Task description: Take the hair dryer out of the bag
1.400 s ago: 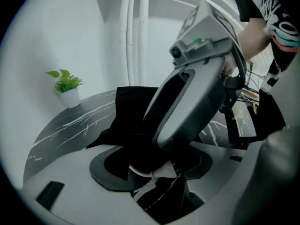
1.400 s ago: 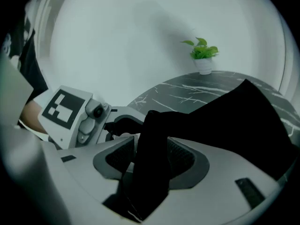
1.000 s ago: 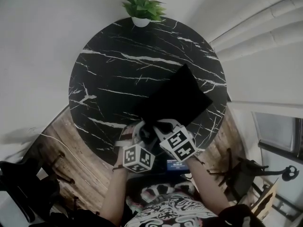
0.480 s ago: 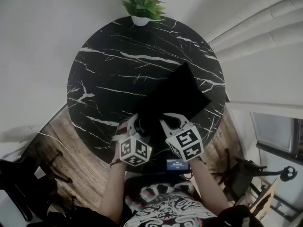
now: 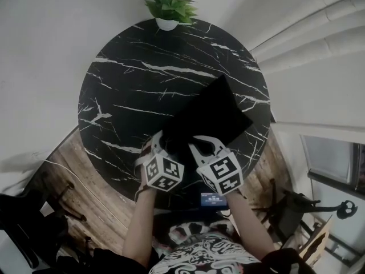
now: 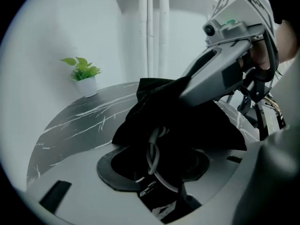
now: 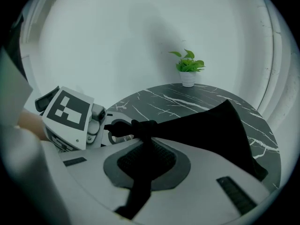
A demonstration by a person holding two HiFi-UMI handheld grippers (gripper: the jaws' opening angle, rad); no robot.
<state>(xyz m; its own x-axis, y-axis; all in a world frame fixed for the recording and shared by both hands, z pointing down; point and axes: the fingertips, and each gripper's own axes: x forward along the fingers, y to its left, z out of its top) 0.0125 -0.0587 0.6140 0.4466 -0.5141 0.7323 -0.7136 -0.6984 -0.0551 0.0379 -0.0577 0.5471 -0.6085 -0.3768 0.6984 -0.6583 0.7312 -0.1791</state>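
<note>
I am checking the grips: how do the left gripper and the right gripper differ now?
The left gripper has its jaws apart, and they have just been closing; the right gripper has its jaws shut. The left gripper has the bag and a grey cord between its jaws; the right gripper pinches only black bag cloth. Both work at the bag's near end.

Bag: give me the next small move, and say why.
Probably close the left gripper fully on the grey cord at the mouth of the bag, before pulling. Its jaws have just been closing, with the cord loop and black cloth between them, apparently not yet pinched. The right gripper is already shut on the bag edge, so the bag should stay put.
</note>
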